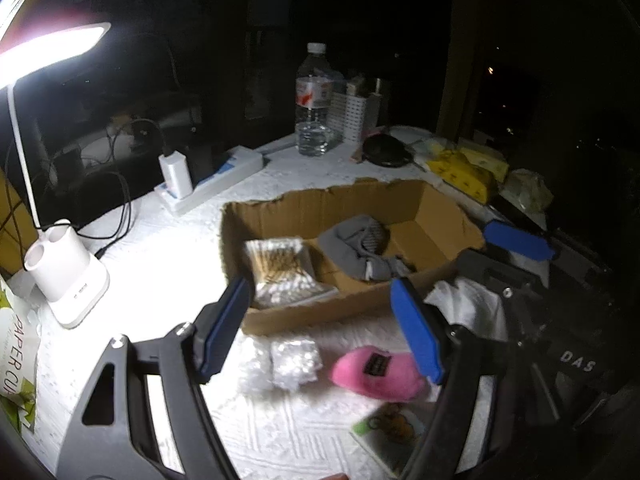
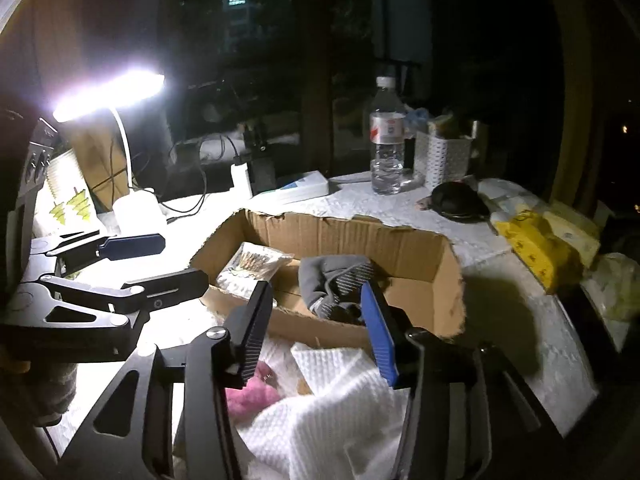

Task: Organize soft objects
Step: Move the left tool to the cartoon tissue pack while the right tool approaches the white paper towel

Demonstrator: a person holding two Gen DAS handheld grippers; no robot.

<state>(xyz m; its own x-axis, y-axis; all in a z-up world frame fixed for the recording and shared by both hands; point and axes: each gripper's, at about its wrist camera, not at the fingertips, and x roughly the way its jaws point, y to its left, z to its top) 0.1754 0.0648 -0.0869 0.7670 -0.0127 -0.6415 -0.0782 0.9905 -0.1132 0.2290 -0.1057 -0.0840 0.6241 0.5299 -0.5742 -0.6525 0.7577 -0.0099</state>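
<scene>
Both hand-held grippers wide open, holding nothing. Right hand-held gripper [image 2: 320,332] over cloth [image 2: 340,412] at 6 o'clock: soft, light, floppy; pinch bunched fold. Left hand-held gripper [image 1: 324,324] near pink toy [image 1: 376,372].

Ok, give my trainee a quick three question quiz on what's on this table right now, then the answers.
1. True or false: the grey socks lie inside the cardboard box.
2. Which soft thing lies outside the box, nearest the left gripper? A) pink plush B) water bottle C) desk lamp
3. What else is in the box beside the socks?

Key: 1 true. 2 A. 3 a pack of cotton swabs.
</scene>
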